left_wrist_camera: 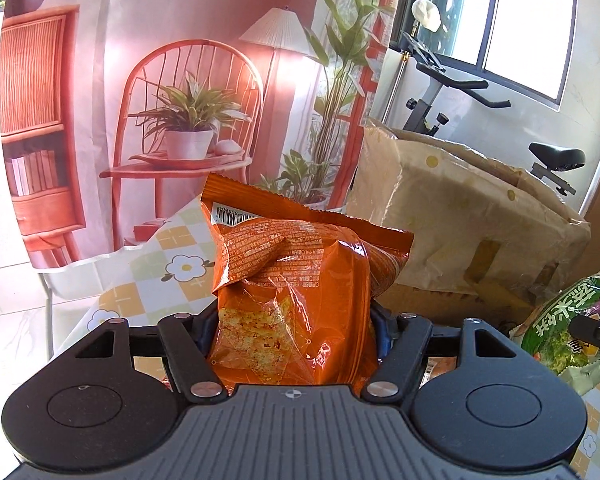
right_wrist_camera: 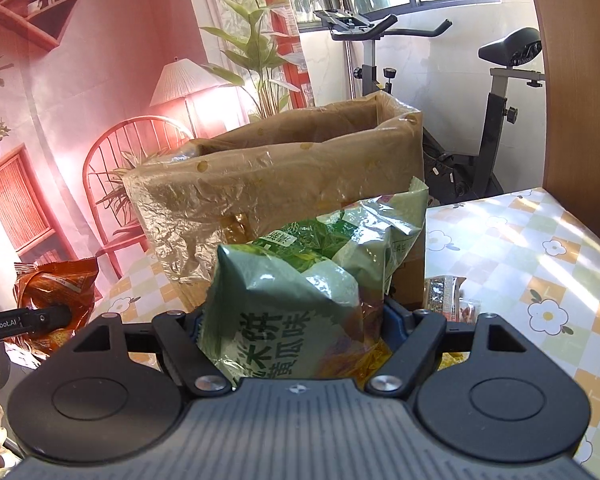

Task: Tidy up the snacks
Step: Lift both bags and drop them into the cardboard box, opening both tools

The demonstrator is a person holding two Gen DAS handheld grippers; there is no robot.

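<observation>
Right wrist view: "GenRobot.AI" lettering on left gripper [right_wrist_camera: 66, 316].

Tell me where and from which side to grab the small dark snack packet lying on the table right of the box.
Grip the small dark packet across its narrow width, coming from above: it lies flat on the table, close against the lined box, so a side approach looks blocked.

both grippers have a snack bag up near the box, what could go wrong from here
1. The left gripper pinches only the lower part of the orange snack bag; the puffy top could flop or slip.
2. The plastic-lined cardboard box has crumpled film at its rim, which might snag a bag going in.
3. The right gripper with the green snack bag is close by; both heading for one opening could collide.
</observation>
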